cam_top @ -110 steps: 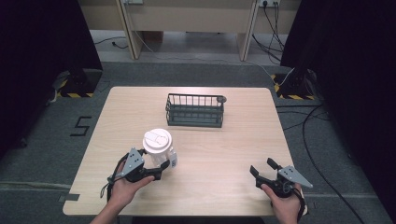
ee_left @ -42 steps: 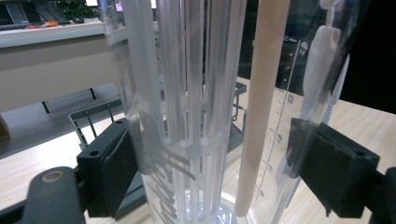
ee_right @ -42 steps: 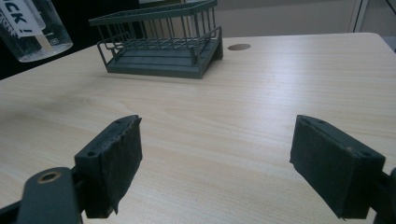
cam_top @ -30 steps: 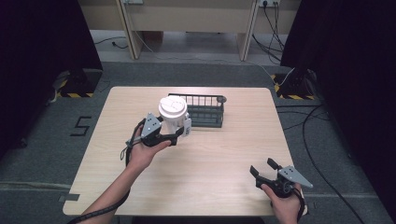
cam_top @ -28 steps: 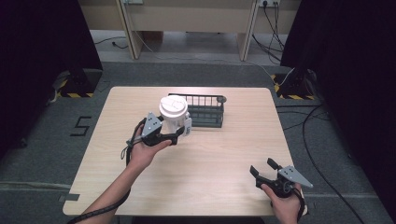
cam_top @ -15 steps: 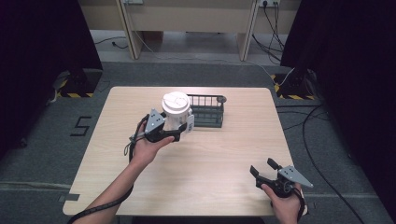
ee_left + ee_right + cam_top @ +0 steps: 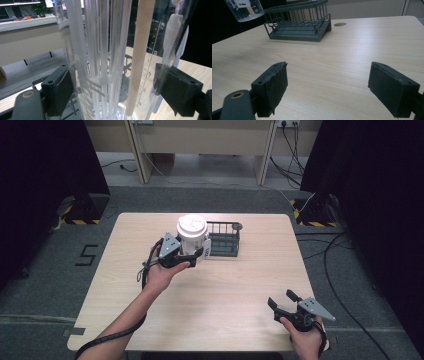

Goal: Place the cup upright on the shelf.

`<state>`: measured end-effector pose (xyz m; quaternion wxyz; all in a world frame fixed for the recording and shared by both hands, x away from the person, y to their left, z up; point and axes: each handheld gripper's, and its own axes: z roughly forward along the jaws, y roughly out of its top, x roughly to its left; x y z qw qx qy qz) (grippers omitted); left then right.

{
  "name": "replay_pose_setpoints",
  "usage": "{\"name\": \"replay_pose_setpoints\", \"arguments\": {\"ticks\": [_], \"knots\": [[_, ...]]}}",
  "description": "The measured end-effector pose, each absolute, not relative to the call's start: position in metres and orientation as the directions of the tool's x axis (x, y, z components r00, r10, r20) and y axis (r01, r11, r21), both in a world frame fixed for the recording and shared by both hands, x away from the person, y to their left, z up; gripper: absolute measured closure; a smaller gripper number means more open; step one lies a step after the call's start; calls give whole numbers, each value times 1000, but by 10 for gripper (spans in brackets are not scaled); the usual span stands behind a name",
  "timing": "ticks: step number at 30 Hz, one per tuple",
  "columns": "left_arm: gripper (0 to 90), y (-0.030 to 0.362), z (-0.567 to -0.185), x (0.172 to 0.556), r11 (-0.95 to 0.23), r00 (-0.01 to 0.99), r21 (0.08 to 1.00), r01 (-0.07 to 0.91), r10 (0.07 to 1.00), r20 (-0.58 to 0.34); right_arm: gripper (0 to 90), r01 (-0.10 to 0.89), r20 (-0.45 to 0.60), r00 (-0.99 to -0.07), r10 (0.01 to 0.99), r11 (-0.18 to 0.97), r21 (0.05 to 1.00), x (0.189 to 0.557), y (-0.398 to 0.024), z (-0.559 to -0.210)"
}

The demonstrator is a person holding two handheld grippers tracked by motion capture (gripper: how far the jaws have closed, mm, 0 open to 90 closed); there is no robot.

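The left gripper [image 7: 192, 256] clamps a clear plastic tumbler [image 7: 192, 237] with a white lid, its 2 pads pressed on opposite walls, as the left gripper view shows [image 7: 107, 75]. The tumbler is upright and held off the table [image 7: 150, 320], over the left end of the dark wire basket [image 7: 224, 239] that sits near the far edge, about midway along it. The work in hand looks like setting the tumbler into that basket.

To do this well, I would keep the tumbler vertical, carry it a little further until its base is fully inside the rails, then lower it straight down. Release only once the base rests on the basket floor; tall and smooth, it would likely tip if dropped.

The right gripper [image 7: 283, 301] rests near the table's near right corner, jaws spread wide around nothing [image 7: 327, 87].
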<state>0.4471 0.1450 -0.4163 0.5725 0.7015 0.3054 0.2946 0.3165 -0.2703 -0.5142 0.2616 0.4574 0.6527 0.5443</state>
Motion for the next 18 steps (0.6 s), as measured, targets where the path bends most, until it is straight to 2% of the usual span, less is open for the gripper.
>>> {"name": "replay_pose_setpoints", "arguments": {"ticks": [18], "knots": [[176,134,-408,461,-144,638,986,86,768,57,165,317,164,-443,881,-18,948,317,-271,-514]]}}
